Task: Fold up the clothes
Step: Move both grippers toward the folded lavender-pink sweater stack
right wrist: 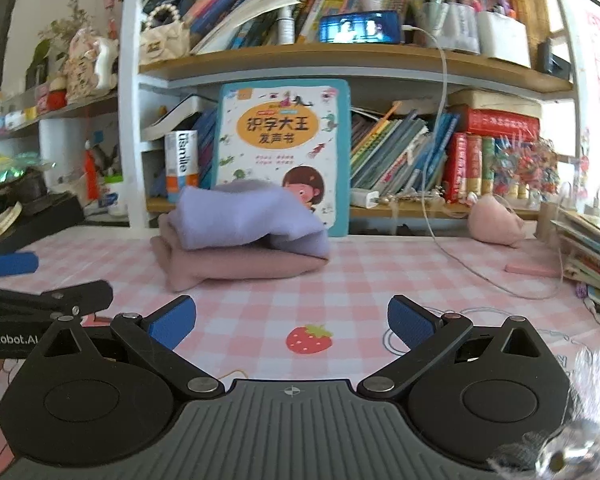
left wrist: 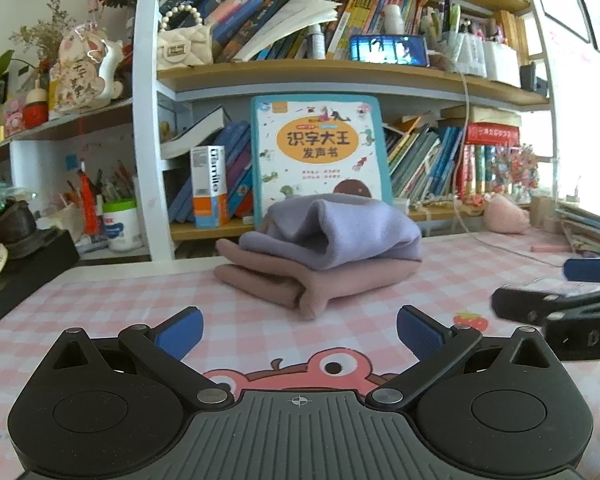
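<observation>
Clothes (left wrist: 316,260) folded, stacked mid-table (left wrist: 440,280) — both hand-held grippers (left wrist: 300,332) (right wrist: 292,320) spread, empty.

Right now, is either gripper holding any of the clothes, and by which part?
Nothing is held. The left gripper and right gripper are open, short of the folded clothes.

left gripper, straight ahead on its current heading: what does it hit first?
Most likely the folded pink garment, bottom of the stack, with the lilac garment on top. The left gripper is open and empty, with only bare checked tablecloth in between. Height above the table is hard to judge.
</observation>
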Motion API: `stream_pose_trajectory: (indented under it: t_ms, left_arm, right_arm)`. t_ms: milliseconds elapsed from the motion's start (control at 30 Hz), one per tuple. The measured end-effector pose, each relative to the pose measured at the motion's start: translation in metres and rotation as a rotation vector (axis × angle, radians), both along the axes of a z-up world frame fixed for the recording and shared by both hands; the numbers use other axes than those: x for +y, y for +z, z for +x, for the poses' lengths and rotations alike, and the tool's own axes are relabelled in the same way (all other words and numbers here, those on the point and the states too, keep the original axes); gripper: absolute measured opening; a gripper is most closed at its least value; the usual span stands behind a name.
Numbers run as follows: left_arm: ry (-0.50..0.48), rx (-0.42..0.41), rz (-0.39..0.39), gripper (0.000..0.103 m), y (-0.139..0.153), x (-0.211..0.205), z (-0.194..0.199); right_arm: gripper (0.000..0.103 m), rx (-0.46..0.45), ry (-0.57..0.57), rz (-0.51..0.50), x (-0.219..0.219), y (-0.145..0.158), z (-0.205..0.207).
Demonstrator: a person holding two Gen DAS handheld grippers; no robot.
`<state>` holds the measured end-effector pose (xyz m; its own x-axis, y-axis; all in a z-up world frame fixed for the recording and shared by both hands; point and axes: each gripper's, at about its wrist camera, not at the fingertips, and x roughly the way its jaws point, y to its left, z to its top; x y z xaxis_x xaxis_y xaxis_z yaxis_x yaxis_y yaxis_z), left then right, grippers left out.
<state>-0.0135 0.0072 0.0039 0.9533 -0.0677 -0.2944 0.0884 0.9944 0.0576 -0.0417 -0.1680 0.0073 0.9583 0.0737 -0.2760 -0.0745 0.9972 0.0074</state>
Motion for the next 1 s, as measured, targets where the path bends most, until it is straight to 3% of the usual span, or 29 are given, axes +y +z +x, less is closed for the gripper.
stream_pose_trajectory:
  t_ms: [167, 300, 400, 733, 1000]
  left_arm:
    - [-0.028, 0.031, -0.047, 0.103, -0.001, 0.006, 0.002]
    - [-0.102, 0.111, -0.118, 0.103, -0.003, 0.021, 0.01]
    - [-0.124, 0.14, -0.106, 0.103, 0.001, 0.03, 0.018]
    - [-0.16, 0.123, -0.055, 0.103, 0.03, 0.054, 0.065]
    - [-0.164, 0.168, -0.111, 0.103, 0.026, 0.05, 0.101]
  right_arm:
    - [0.103, -0.053, 0.038, -0.019, 0.005, 0.001, -0.009]
    - [0.099, -0.001, 0.067, 0.011, 0.002, 0.001, -0.004]
    - [0.095, 0.047, 0.088, 0.015, 0.002, 0.003, 0.003]
    - [0.075, 0.122, 0.142, -0.133, 0.011, 0.022, 0.05]
    - [0.075, 0.13, 0.145, -0.222, 0.018, 0.033, 0.092]
